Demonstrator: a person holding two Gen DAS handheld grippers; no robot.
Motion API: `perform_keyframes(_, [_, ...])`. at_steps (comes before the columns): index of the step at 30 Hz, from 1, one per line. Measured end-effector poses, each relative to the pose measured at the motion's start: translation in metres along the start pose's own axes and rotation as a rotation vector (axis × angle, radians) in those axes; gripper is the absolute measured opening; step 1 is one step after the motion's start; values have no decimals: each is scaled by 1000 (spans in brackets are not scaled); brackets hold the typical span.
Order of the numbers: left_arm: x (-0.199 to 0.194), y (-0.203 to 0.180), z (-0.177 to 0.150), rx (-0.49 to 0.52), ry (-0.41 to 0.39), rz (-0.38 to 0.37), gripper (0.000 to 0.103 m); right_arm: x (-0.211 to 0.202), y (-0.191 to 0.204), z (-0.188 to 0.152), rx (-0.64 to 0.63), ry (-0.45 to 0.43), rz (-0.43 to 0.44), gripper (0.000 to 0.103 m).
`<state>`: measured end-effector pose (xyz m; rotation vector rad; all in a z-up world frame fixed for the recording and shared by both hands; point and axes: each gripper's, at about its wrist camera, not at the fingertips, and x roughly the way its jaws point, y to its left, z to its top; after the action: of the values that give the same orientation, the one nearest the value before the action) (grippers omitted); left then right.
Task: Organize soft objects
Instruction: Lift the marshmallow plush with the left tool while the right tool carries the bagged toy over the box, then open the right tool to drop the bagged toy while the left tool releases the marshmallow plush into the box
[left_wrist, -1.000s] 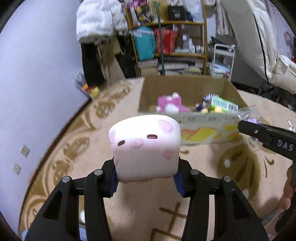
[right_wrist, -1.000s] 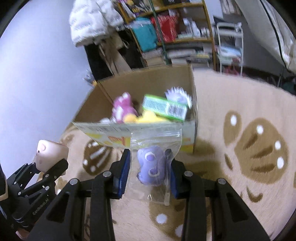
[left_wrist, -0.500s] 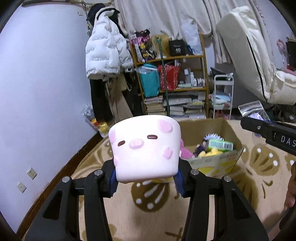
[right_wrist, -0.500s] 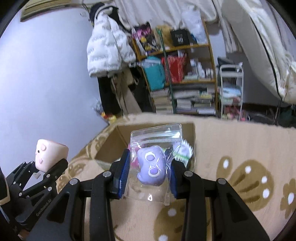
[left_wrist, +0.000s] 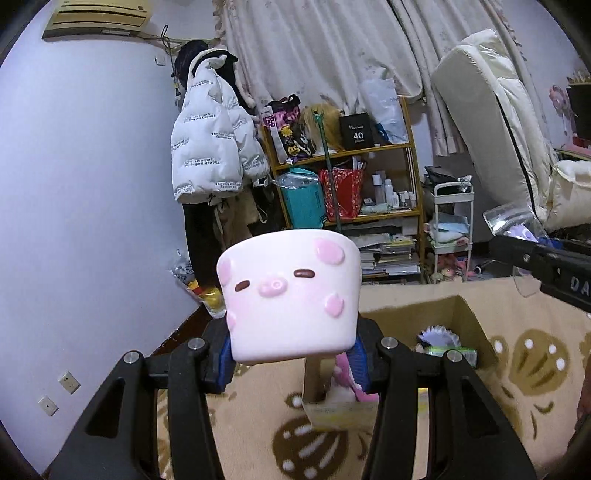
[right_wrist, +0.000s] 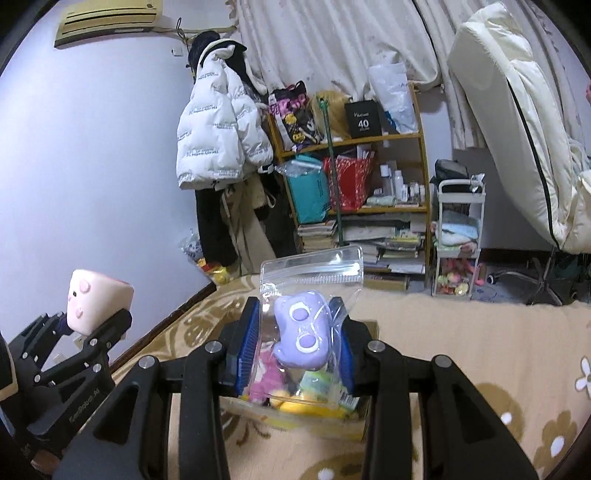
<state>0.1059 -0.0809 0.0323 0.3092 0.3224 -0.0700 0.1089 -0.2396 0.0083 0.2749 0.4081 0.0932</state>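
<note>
left hand-held gripper (left_wrist: 291, 356): blue pads clamped on both sides of pale pink squishy pig-face block toy (left_wrist: 290, 297), held up in the air, face toward camera; seen also at left edge of right wrist view
right hand-held gripper (right_wrist: 295, 341): blue pads pressed together on clear zip-top plastic bag (right_wrist: 312, 291) with soft purple cat-shaped toy (right_wrist: 303, 334) inside; bag upright, zip edge on top
open brown cardboard box (left_wrist: 436, 321): on beige brown-patterned carpet (left_wrist: 524, 365), below and beyond both held toys; inside, pink plush toy (left_wrist: 345, 373), white spiky ball (left_wrist: 437, 334), green packet (left_wrist: 456, 352)
box through bag: pink plush and yellow soft toy (right_wrist: 295, 404) visible behind clear plastic in right wrist view
background: white puffer jacket (left_wrist: 212, 144) hanging on lilac wall, wooden shelf unit (left_wrist: 345, 184) crammed with bags and books, small white trolley (left_wrist: 452, 221), cream mattress (left_wrist: 495, 122) leaning at right
</note>
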Motion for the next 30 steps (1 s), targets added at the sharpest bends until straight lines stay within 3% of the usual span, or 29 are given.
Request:
perform_keyframes(9, [28,-1,17,-15,-24,4,49,29,-8,4,4,4,3,40])
perform_keyframes(15, [56,5,-1,-87,63,-32,49,47,-14,-7,13,30,3,40])
perform_keyframes(30, [113,-11,-40,-64,223,-77,51,95,-33,-39,62,149,3,42])
